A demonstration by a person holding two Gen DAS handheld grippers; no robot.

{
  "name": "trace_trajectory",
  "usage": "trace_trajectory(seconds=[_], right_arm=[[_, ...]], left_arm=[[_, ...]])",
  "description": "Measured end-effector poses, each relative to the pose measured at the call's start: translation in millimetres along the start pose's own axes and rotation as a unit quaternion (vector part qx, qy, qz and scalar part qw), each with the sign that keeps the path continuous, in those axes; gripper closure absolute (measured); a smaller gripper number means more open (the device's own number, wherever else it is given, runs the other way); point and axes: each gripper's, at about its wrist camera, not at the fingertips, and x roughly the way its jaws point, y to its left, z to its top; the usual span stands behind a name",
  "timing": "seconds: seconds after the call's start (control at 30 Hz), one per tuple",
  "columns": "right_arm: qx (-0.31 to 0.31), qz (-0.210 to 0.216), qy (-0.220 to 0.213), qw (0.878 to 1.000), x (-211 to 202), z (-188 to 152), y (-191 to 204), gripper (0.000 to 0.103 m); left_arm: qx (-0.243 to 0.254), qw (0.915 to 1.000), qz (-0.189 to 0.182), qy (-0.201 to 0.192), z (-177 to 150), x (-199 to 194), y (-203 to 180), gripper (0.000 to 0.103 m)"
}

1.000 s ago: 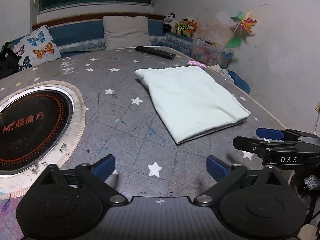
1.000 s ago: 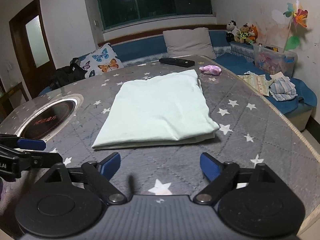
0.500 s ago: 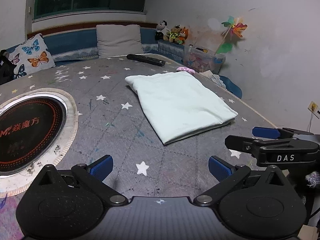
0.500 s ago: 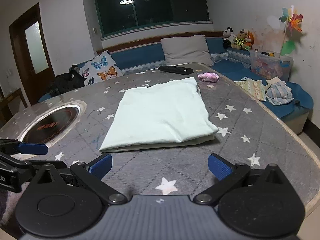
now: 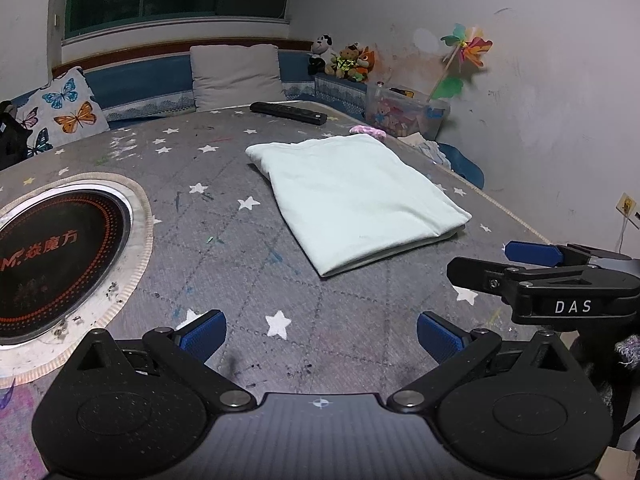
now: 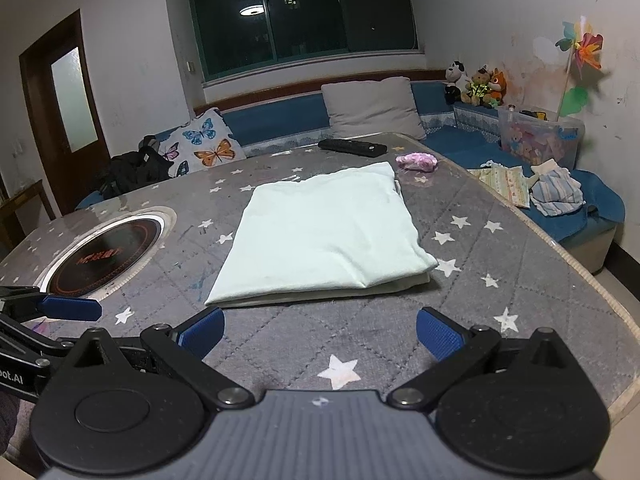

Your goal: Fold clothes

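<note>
Both claws hang above the near edge of a grey quilted table cover printed with white stars (image 6: 500, 248), and both are spread wide with nothing between their blue pads. Ahead of the left gripper (image 5: 320, 334) and off to its right lies the pale mint-green folded garment (image 5: 356, 196), a flat, neat rectangle with its layered edges facing the claw. From the right gripper (image 6: 320, 332) the same garment (image 6: 324, 236) sits straight ahead, just beyond the fingertips and apart from them.

To the left of both claws, a round black induction hob with orange lettering (image 5: 56, 256) is set into the table inside a pale ring. Beyond the garment, at the far end of the table, lie a long black remote control (image 6: 352, 147) and a small pink crumpled item (image 6: 416, 161).

Past the table runs a blue cushioned bench (image 6: 280, 124) under a dark window (image 6: 304, 16), carrying a beige pillow (image 6: 372, 108) and a white butterfly-print pillow (image 6: 204, 148). Far right of the claws, plush toys (image 6: 476, 84), a clear plastic storage box (image 6: 540, 136) and a colourful pinwheel (image 6: 580, 48) stand by the scuffed white wall. A brown door (image 6: 60, 116) stands far left.
</note>
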Motion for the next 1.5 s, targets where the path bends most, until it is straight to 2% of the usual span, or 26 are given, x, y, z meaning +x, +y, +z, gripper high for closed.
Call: trace_trajectory(seconds=[0.6,1.5], right_arm=[[0.004,-0.01,0.02,1.0,8,-4,0,0.0],[0.014,-0.017,0.034,0.999,20,-5,-6,0.0]], left_arm=[[-0.001,0.9998,0.009,0.015,-1,7,0,0.0],[0.015,0.9996,-0.002,0.025,6,23,-11,0.0]])
